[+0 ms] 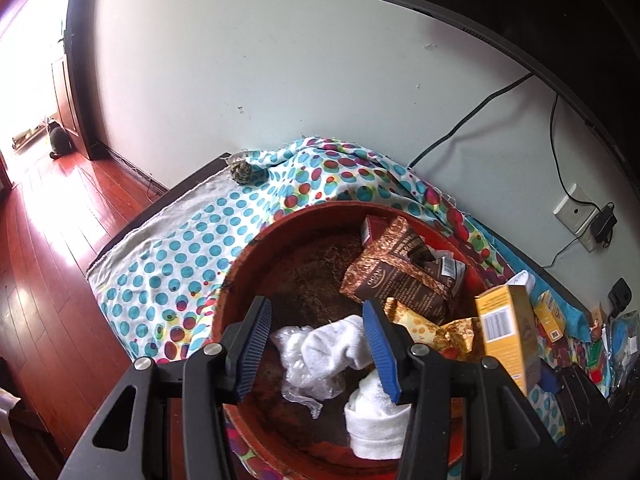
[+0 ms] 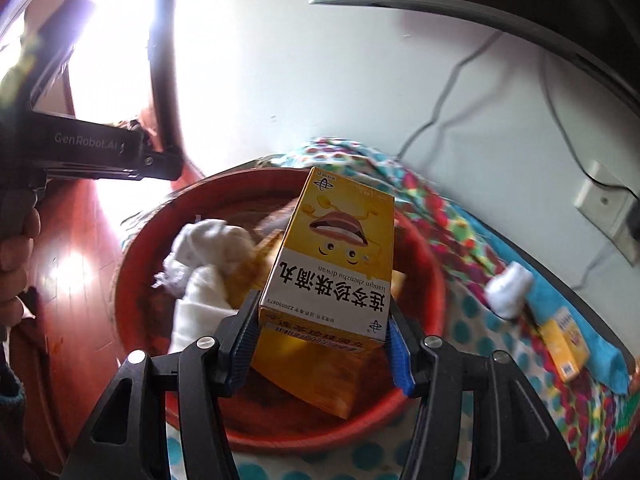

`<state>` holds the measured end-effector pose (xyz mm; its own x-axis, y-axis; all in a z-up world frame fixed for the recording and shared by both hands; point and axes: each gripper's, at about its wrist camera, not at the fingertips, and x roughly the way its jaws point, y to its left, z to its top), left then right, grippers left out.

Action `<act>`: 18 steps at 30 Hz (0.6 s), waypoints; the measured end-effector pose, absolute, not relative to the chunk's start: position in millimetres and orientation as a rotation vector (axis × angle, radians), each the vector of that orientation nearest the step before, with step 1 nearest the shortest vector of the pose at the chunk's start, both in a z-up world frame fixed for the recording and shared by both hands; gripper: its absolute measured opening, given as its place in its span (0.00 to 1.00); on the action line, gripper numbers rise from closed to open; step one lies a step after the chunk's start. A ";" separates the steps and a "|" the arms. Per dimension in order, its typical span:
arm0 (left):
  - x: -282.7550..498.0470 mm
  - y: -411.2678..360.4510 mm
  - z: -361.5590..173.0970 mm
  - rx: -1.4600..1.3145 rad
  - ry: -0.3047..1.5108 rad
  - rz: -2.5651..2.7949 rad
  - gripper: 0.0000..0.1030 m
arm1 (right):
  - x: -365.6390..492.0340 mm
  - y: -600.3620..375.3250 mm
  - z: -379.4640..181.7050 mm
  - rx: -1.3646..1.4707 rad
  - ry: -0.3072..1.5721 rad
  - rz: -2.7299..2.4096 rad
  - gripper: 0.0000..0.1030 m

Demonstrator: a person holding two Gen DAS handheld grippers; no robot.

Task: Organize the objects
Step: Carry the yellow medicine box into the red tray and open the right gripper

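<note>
Right gripper [image 2: 322, 330] clamps the yellow medicine box [image 2: 334, 256] at its near end, box tilted up toward 12 o'clock above the red basin [image 2: 148, 240]; judged carried for dropping in with the collected items. Left gripper [image 1: 316, 344] hangs over the same basin, jaws wide and holding nothing, white socks [image 1: 332, 350] between and below its fingers, probably just waiting. Brown packet [image 1: 400, 276] lies at 1 o'clock from it. On the dotted cloth [image 2: 472, 328], a second yellow box [image 2: 564, 344] waits at 3 o'clock of the right gripper
</note>
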<state>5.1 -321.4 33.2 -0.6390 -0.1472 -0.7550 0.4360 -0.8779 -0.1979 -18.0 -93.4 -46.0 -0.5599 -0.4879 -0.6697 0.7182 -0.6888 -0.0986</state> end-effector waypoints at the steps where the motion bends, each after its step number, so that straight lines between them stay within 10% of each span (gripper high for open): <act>1: 5.9 -323.3 33.4 1.113 0.533 -2.525 0.48 | -15.2 -99.5 -46.9 0.812 0.483 -2.231 0.51; 18: 1.5 -331.9 22.5 1.156 0.590 -2.516 0.48 | -32.0 -146.5 -72.3 0.915 0.474 -2.169 0.51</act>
